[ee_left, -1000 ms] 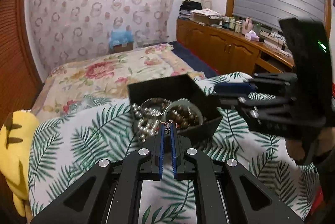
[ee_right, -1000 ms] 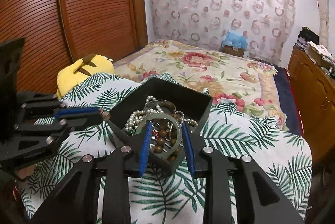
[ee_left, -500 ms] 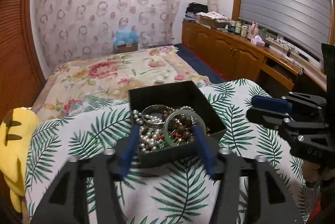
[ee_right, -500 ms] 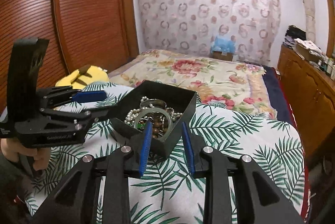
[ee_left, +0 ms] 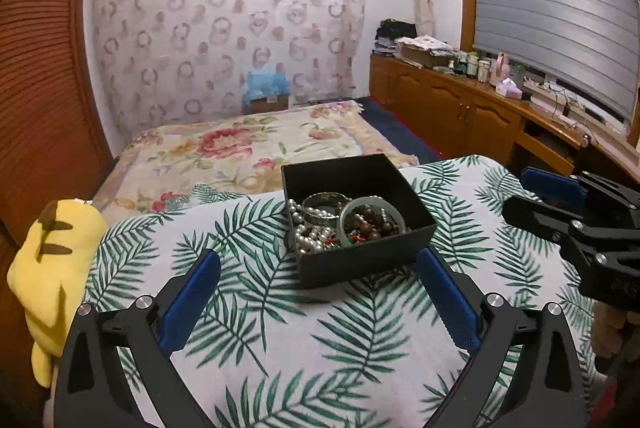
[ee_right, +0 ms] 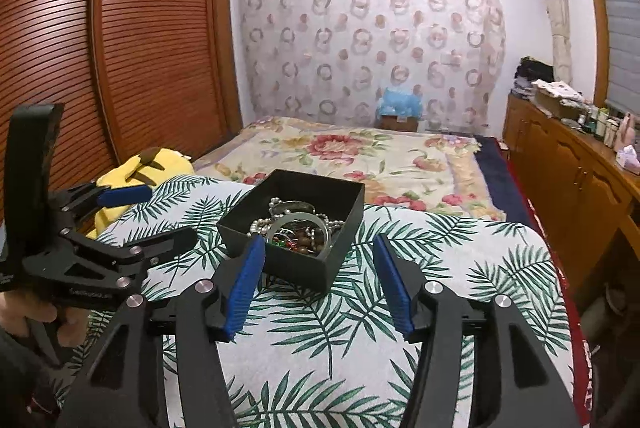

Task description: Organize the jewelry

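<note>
A black open box (ee_left: pixel 360 260) sits on a palm-leaf cloth (ee_left: pixel 340 340). It holds pearl beads (ee_left: pixel 306 234), a silver bangle (ee_left: pixel 320 208), a pale green bangle (ee_left: pixel 370 204) and brown wooden beads (ee_left: pixel 372 224). My left gripper (ee_left: pixel 318 270) is open wide and empty, just short of the box's near wall. My right gripper (ee_right: pixel 320 254) is open and empty, near the box's (ee_right: pixel 320 268) corner. Each gripper also shows in the other's view: the right one (ee_left: pixel 540 198) at the right, the left one (ee_right: pixel 160 216) at the left.
A yellow plush toy (ee_left: pixel 48 268) lies at the cloth's left edge. A floral bedspread (ee_left: pixel 240 148) stretches behind the box. A wooden louvred wardrobe (ee_right: pixel 120 48) stands left and a wooden cabinet (ee_left: pixel 460 116) with clutter runs along the right.
My left gripper was shut over the jewelry in the box; it has opened wide and pulled back. My right gripper has also backed away and opened wider.
</note>
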Motion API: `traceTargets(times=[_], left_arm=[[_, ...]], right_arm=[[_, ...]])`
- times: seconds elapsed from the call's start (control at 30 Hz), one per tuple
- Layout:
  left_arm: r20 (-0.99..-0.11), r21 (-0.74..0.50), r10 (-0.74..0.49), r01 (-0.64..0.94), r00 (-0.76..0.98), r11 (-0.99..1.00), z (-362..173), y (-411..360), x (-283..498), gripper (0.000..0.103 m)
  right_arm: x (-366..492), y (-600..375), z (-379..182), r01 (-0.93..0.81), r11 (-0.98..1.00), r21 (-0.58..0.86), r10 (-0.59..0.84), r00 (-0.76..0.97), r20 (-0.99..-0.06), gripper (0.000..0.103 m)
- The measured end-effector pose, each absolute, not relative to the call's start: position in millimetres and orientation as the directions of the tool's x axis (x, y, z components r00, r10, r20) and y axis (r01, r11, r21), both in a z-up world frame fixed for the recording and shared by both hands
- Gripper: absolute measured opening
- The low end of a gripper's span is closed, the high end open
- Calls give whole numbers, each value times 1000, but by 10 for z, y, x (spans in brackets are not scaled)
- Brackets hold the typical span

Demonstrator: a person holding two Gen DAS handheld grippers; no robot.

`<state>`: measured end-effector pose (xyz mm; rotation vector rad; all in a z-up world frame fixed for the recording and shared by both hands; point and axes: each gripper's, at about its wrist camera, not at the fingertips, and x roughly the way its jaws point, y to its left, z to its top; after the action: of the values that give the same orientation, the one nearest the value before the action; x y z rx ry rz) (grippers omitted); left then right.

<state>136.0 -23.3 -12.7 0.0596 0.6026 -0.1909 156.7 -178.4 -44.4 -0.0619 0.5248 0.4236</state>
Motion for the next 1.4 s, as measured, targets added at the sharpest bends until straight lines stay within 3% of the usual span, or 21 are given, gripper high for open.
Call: traceTargets(times=[0.13, 0.5, 1.4], left_arm=[[-555, 2, -148, 179, 819, 984, -83, -242, 1212, 95], [-555, -20, -105, 113, 825, 993, -31, -157, 868, 95], [-544, -25, -69, 66, 836, 997, -85, -28, 715, 95]], right_arm=[[1446, -1826, -400, -396, 917, 51, 370, 793, -484, 67], [1100, -1934, -361, -347, 936, 62, 338, 833, -438, 100], [943, -1944, -447, -308, 949, 71, 309, 858, -410, 100]])
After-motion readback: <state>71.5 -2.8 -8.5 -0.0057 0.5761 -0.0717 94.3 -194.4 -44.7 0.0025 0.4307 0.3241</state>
